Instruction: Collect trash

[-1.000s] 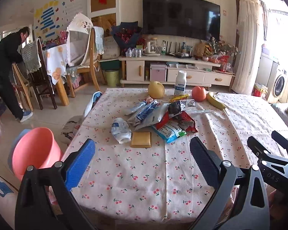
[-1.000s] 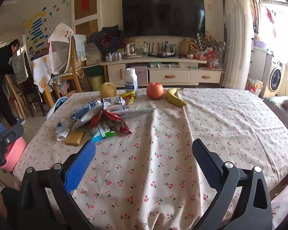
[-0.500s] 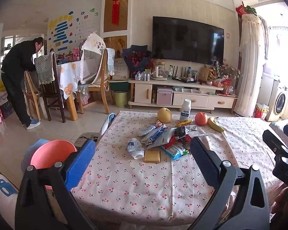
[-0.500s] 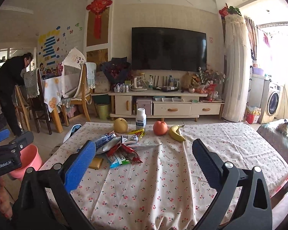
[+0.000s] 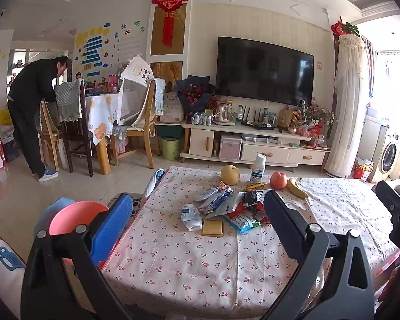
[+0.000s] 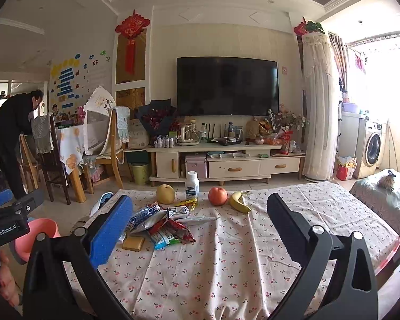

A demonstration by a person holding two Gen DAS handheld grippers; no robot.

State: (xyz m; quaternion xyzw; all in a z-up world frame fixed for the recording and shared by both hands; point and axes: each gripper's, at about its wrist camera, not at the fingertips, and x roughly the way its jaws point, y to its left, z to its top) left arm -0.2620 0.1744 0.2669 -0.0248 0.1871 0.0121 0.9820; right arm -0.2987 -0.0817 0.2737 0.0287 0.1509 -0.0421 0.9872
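Left wrist view shows the left tongs (image 5: pixel 197 224) spread wide and empty above the near edge of the surface (image 5: pixel 200 266), a table under a cherry-print cloth. The right tongs (image 6: pixel 200 226) are likewise agape and hold nothing. The trash lies in a loose heap of snack wrappers (image 5: pixel 234 208) toward the far left part of the surface, with a crumpled white packet (image 5: pixel 190 213) and a flat yellow packet (image 5: pixel 212 228) just beside it on the near side. Behind the heap, along the far edge, stand a pear (image 5: pixel 230 174), a white bottle (image 5: pixel 258 168), an apple (image 5: pixel 278 180) and a banana (image 5: pixel 296 188), which look like keepers rather than rubbish. A pink bin (image 5: pixel 72 217) sits on the floor off the left edge.

The wrappers should be very light, thin, crinkly and slick, likely to slide or flutter. A pinch on a raised fold or crimped end seam probably holds best; the flat yellow packet looks stiffer and may need taking by an edge.
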